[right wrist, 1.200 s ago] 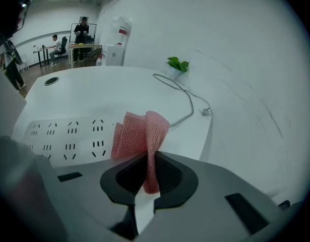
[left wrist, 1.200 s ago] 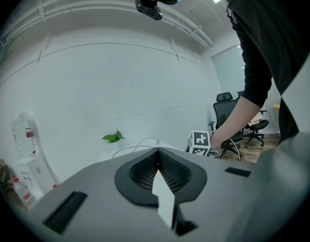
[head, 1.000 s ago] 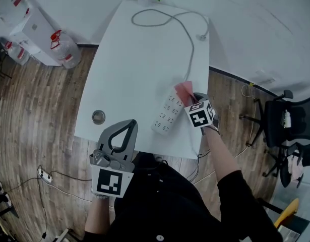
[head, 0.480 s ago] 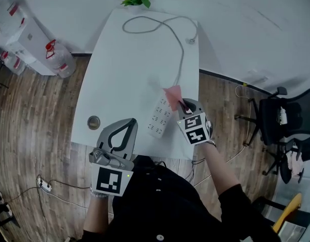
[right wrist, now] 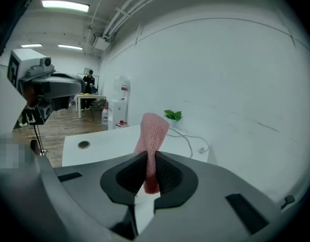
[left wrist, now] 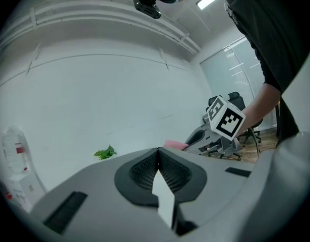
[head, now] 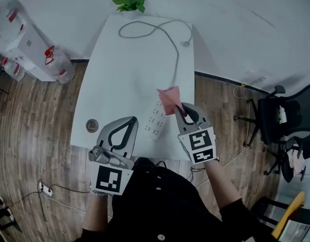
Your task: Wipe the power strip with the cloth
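Observation:
The white power strip lies on the white table, its grey cord running to the far edge. My right gripper is shut on the pink cloth, held up beside the strip's cord end, apparently clear of it. In the right gripper view the cloth stands up out of the shut jaws of that gripper. My left gripper hovers at the table's near edge, left of the strip, shut and empty. In the left gripper view my left gripper is shut on nothing.
A small green plant stands at the table's far edge. A round cable grommet sits near the front left corner. Water bottles stand on the floor at left, an office chair at right.
My right gripper has drawn back toward me with the cloth, off the strip's cord end. The left gripper has hardly moved. The head camera's view has shifted a little.

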`<move>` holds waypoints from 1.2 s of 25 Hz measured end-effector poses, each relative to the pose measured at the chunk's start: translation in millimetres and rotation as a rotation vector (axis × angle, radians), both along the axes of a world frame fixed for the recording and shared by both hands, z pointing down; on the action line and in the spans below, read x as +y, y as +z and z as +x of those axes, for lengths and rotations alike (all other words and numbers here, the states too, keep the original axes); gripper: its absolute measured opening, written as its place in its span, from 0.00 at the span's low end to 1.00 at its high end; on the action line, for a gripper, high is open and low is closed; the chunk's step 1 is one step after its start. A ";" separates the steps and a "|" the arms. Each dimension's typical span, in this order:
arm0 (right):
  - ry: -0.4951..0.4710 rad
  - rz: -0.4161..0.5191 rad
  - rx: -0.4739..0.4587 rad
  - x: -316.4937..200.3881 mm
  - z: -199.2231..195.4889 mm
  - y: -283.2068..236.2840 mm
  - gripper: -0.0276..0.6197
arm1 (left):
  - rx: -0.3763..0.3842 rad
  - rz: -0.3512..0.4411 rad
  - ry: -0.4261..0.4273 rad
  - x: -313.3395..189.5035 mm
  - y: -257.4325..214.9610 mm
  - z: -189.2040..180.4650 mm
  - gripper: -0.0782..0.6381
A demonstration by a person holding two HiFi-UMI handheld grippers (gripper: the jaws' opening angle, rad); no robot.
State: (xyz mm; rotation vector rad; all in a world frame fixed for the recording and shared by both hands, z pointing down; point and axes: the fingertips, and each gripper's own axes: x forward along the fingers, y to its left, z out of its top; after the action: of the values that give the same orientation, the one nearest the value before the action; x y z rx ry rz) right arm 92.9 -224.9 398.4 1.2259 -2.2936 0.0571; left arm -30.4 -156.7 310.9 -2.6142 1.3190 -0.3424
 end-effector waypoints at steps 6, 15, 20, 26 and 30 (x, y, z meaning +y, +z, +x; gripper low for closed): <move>0.003 0.057 -0.022 20.4 11.4 -25.5 0.14 | -0.008 0.025 0.008 2.5 -7.5 6.2 0.13; 0.025 0.088 -0.053 40.5 20.6 -41.7 0.14 | -0.009 0.035 0.013 8.0 -10.7 11.6 0.13; 0.020 0.093 -0.069 45.0 18.3 -45.3 0.14 | -0.009 0.034 0.015 9.1 -10.5 13.6 0.13; 0.007 0.098 -0.073 46.5 14.6 -49.7 0.14 | -0.008 0.038 0.015 10.2 -11.3 16.2 0.13; 0.004 0.093 -0.081 46.9 11.2 -51.3 0.14 | -0.011 0.043 0.019 11.1 -11.9 16.6 0.13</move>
State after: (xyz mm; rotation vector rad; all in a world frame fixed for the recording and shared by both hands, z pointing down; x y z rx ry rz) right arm 104.1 -177.9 347.1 1.2966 -2.3877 0.0016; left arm -13.8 -145.5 299.0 -2.5836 1.2830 -0.3212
